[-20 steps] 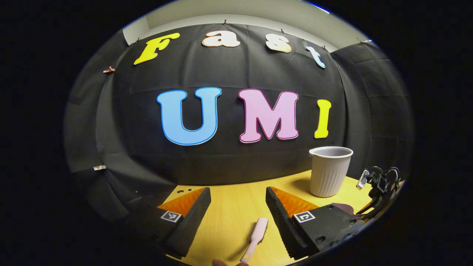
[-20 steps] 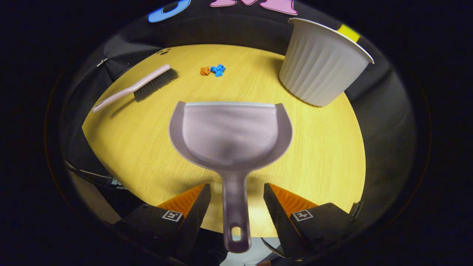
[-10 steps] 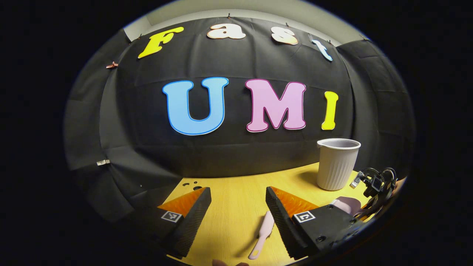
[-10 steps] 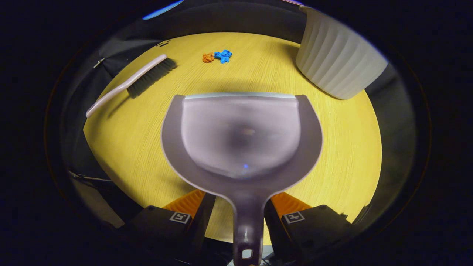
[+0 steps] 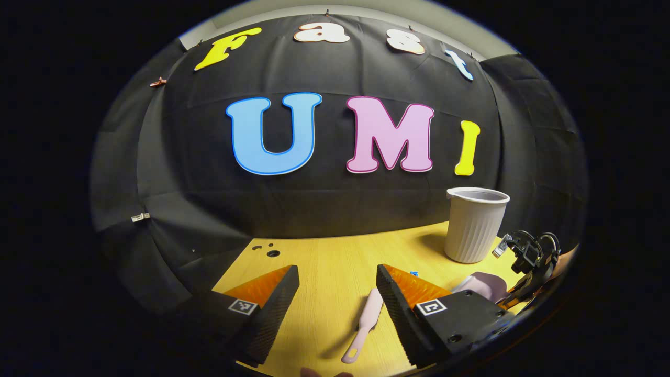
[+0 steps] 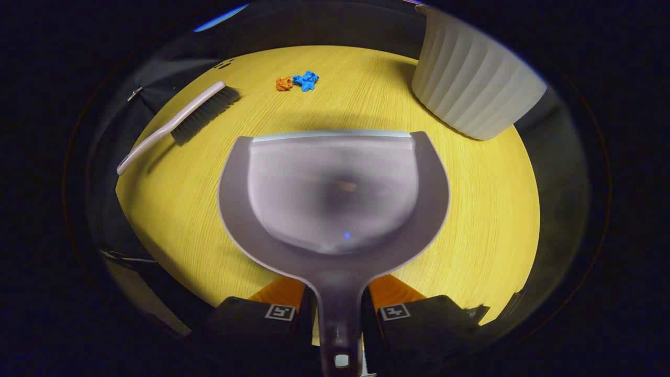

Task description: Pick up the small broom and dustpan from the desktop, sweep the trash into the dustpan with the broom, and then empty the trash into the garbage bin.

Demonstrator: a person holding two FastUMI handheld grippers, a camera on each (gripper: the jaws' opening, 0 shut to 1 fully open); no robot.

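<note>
1. The dustpan [image 6: 335, 193] lay flat on the table [image 6: 471, 209], its handle pinched between the right gripper [image 6: 337, 319] fingers.
2. Beyond the dustpan's lip sat orange and blue scraps [image 6: 296, 81]; the broom [image 6: 175, 125] lay left of the dustpan, the bin [image 6: 471, 78] to its right.
3. The left gripper [image 5: 337, 293] hung spread wide above the broom's handle [image 5: 364, 327].

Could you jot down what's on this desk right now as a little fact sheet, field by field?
Desk: yellow wood
Dustpan: flat on the desk, handle clamped between the right tongs
Broom: lying loose at the far left, ungripped
Left tongs: open, above the broom's handle
Trash: orange and blue scraps beyond the dustpan
Bin: white ribbed tub, upright, far right
</note>
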